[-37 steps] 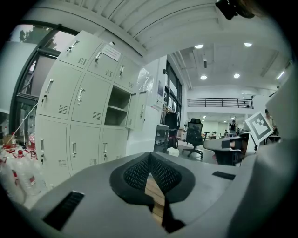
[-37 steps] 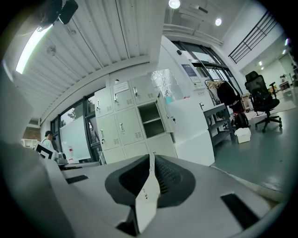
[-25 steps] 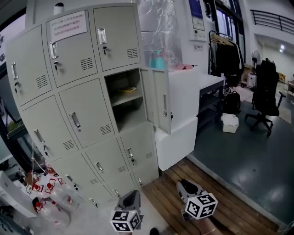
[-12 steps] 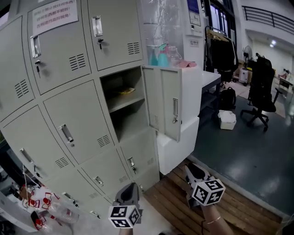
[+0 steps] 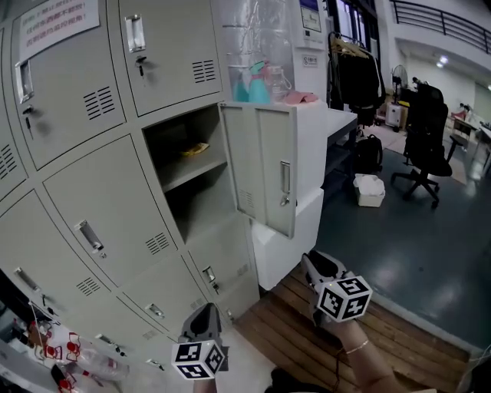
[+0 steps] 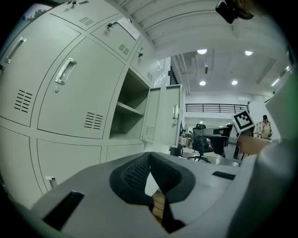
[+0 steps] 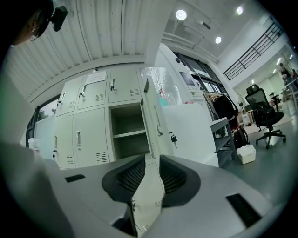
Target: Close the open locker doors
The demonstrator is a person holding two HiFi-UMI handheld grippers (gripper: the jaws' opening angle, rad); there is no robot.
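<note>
I am closer now to the open locker door; left claw together, right claw slightly apart, both empty

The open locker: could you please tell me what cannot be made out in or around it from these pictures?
- The yellow item on the shelf of the open locker: head view, too small and shadowed to identify.
- The space under that shelf: head view, dark, so any contents cannot be told.
- The notice on the top door: head view, cut by the top edge, print too small to read.
</note>
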